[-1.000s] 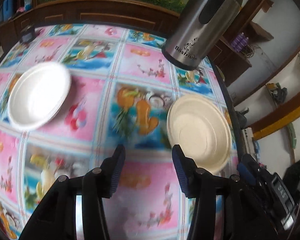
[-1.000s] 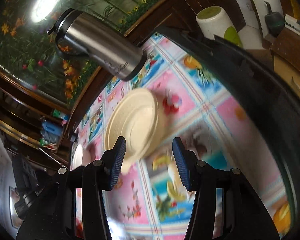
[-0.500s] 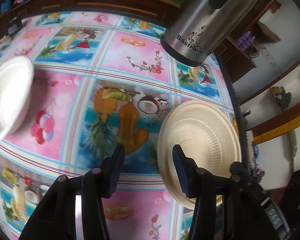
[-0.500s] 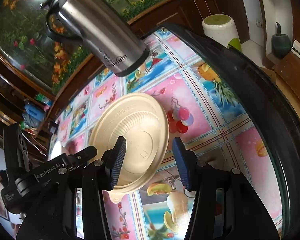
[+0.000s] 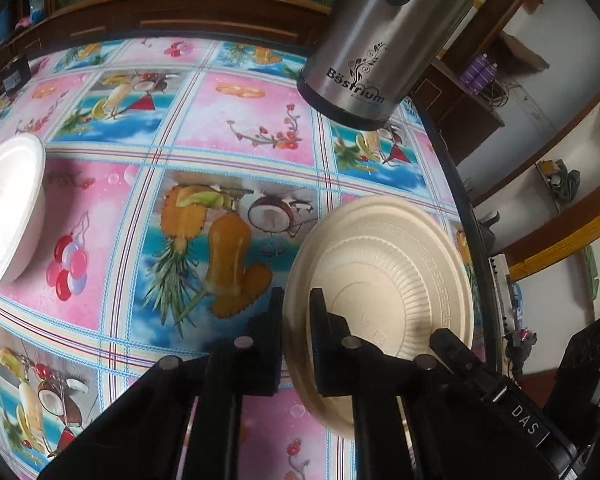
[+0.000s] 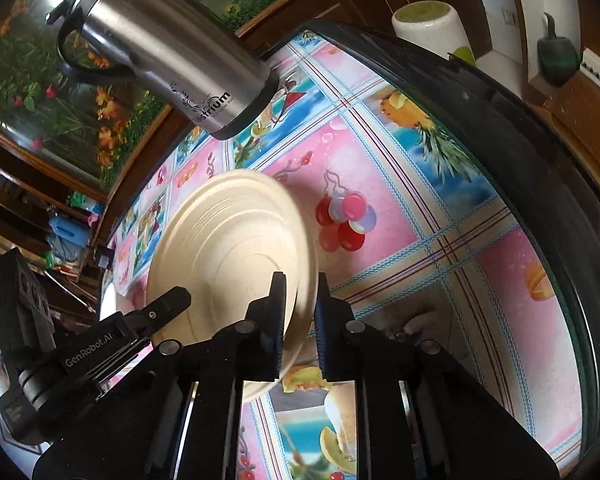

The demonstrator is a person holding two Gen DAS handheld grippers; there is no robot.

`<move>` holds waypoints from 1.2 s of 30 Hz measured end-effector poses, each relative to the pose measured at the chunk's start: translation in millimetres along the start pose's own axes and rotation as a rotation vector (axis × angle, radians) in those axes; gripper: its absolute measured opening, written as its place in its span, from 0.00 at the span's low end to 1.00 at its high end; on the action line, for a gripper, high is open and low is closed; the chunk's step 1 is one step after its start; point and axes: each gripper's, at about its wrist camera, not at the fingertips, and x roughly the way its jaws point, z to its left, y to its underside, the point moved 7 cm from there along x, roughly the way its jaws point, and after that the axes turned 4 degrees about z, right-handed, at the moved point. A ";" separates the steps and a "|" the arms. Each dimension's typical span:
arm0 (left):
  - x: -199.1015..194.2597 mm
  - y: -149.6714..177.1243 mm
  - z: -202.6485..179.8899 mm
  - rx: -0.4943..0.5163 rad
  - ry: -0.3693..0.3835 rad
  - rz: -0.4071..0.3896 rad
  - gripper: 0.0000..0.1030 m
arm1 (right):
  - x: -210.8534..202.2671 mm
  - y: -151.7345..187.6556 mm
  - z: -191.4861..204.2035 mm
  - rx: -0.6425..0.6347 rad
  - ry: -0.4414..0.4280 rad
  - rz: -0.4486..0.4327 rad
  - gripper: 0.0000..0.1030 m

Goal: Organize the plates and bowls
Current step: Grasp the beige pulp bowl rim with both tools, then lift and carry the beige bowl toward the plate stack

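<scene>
A cream plate lies near the table's right edge. In the left wrist view my left gripper is closing its jaws, and the pads pinch the plate's left rim. In the right wrist view my right gripper is closing too and presses on the right rim of the same plate, which looks tilted and blurred at its edge. Each view shows the other tool across the plate. A white bowl sits at the far left of the table.
A tall steel flask stands behind the plate, also in the right wrist view as the flask. The table's dark rim curves close on the right. A white canister stands beyond it. Dark wooden cabinets line the back.
Both grippers moved forward and down to the cream plate and went from open to shut on its opposite rims. The white bowl has slid to the left edge of the left view.
</scene>
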 end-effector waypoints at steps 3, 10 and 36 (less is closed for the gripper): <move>0.9 0.9 1.7 0.003 0.004 0.003 0.08 | -0.2 0.4 -0.2 0.006 -0.001 0.000 0.10; -6.0 10.0 9.4 -0.006 0.014 0.011 0.08 | -2.6 5.3 3.3 0.020 -0.025 0.017 0.09; -166.1 98.5 134.3 -0.104 -0.067 -0.187 0.08 | -44.8 134.8 140.2 -0.212 -0.175 0.085 0.10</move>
